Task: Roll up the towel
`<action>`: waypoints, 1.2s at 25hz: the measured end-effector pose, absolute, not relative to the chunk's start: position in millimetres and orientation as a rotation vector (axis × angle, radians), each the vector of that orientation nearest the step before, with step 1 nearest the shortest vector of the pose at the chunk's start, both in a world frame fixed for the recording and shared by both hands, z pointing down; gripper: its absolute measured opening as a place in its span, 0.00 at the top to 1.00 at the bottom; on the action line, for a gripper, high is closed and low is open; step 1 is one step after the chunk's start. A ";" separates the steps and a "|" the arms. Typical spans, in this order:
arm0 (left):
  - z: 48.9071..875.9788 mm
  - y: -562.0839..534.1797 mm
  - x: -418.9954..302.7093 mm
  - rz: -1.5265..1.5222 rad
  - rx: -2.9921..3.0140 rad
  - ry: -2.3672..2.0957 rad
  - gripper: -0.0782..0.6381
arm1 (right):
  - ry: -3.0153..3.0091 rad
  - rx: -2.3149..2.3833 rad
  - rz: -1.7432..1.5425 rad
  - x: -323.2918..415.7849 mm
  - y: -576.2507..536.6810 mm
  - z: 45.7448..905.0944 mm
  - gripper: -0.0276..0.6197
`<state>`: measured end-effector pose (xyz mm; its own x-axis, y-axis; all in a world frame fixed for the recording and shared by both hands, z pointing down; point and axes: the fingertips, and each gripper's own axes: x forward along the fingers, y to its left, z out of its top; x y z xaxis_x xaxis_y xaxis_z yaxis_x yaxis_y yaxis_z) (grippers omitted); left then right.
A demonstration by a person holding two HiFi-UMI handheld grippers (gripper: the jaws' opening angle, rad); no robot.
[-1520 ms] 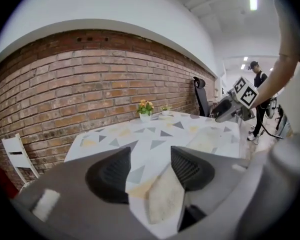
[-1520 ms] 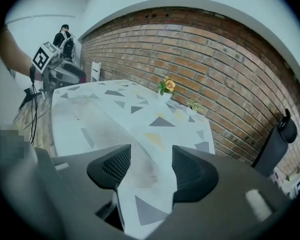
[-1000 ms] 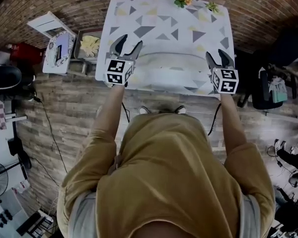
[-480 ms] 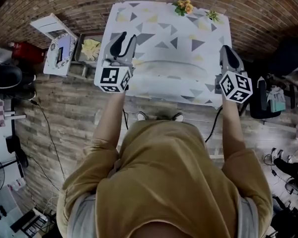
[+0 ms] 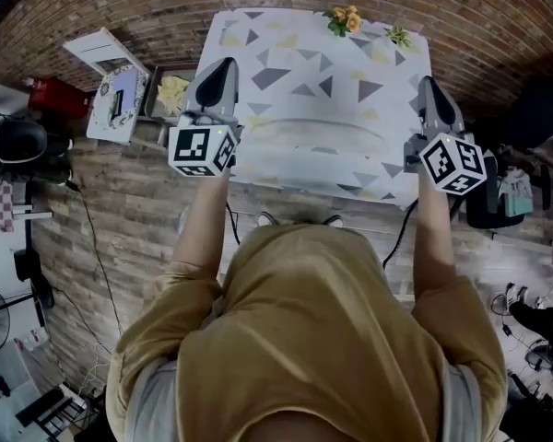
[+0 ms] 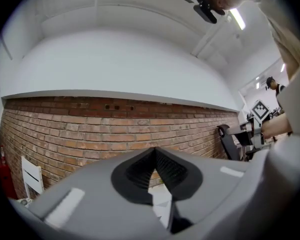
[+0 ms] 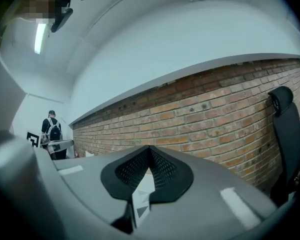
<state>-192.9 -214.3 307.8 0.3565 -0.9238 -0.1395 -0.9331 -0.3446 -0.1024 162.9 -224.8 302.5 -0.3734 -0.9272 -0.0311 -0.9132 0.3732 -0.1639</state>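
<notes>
The white towel (image 5: 306, 136) lies as a long roll across the near half of the table (image 5: 286, 44), which has a triangle-patterned cloth. My left gripper (image 5: 217, 68) is lifted above the table's left edge, apart from the towel, its jaws closing fully together on nothing. My right gripper (image 5: 429, 87) hangs raised over the table's right edge, its jaws likewise closing to shut and empty. In the left gripper view the left gripper (image 6: 154, 152) points level at a brick wall. In the right gripper view the right gripper (image 7: 149, 149) does the same.
Yellow flowers (image 5: 342, 19) and a small plant (image 5: 396, 36) stand at the table's far edge. A tray with a yellow cloth (image 5: 170, 90) and a white box (image 5: 117, 99) sit left of it. A black office chair (image 7: 289, 134) stands right. A person (image 7: 52, 130) stands far off.
Both grippers have risen from the towel's ends and their jaws have gone from open to shut. The towel stays rolled on the table.
</notes>
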 end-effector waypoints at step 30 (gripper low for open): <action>215.2 -127.5 -266.2 0.081 -2.091 1.788 0.80 | 2.409 -1.863 0.110 212.9 -160.9 246.2 0.95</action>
